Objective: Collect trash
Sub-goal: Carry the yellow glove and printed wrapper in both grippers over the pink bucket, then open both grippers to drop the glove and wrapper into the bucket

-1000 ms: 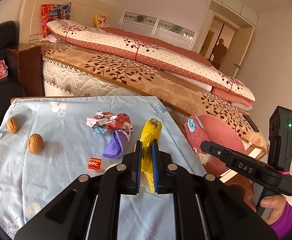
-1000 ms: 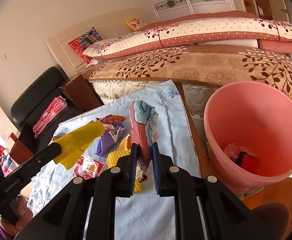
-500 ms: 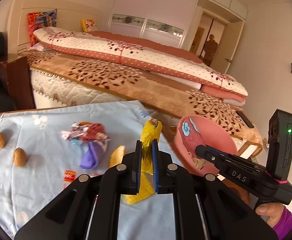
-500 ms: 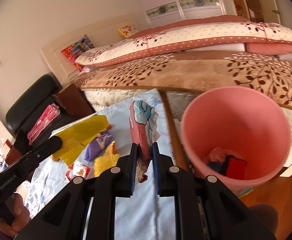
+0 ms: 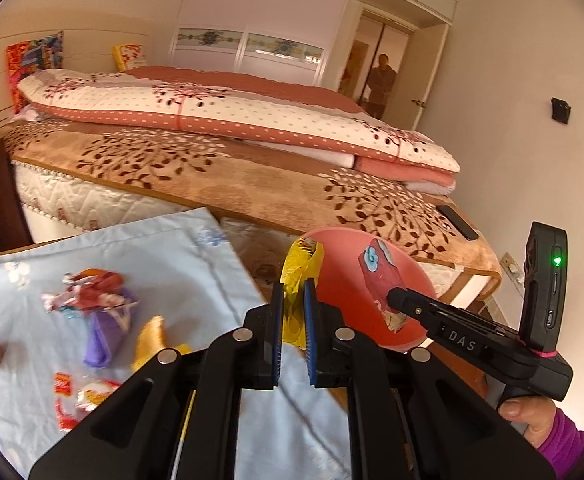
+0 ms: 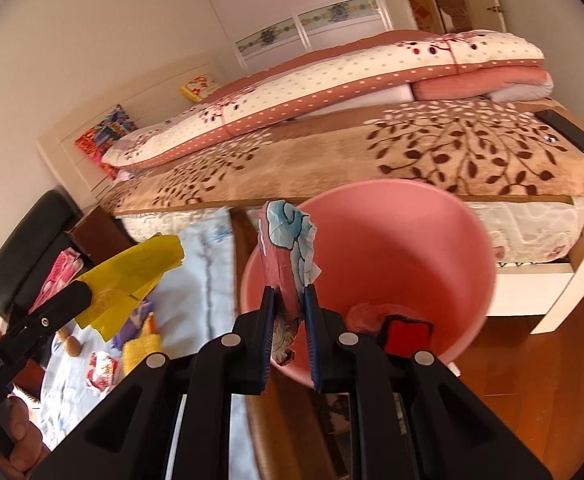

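Right claw (image 6: 288,300) pinches floral wrapper (image 6: 288,240) above pink bin (image 6: 472,240).

- Bin (image 6: 432,240): plain pink.
- Wrapper (image 5: 298,276) in left gripper: bright yellow.
- Wrapper (image 6: 288,248) in right gripper: red w/ blue & white.
- Tablecloth (image 5: 172,248): light blue, small flowers.
- Blanket (image 6: 412,148): tan w/ brown & white leaves.
- Quilt (image 5: 232,116): white, dots, pinkish-red edge.
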Demonstrator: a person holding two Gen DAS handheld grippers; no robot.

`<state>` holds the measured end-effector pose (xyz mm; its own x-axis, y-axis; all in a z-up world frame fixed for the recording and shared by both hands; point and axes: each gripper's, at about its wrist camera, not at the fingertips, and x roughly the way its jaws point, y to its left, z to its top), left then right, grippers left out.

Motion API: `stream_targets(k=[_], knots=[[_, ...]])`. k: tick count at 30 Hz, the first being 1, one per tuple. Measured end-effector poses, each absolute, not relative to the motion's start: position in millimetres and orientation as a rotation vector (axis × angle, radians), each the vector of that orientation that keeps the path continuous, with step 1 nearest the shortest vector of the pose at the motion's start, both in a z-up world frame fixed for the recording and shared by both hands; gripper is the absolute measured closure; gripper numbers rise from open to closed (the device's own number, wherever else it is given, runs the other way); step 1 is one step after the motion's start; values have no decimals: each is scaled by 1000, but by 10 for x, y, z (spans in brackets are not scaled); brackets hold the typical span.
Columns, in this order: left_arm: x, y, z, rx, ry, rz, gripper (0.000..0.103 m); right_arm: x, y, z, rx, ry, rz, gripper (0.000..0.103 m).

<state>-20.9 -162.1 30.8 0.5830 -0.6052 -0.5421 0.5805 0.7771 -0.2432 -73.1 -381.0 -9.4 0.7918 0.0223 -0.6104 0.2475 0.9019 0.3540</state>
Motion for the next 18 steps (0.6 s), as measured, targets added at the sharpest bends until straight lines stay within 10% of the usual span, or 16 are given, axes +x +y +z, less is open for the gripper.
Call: stream_targets(k=[18], knots=[[-150, -2491, 329, 47, 642, -811, 94, -817, -4327, -172, 474, 658, -225, 89]])
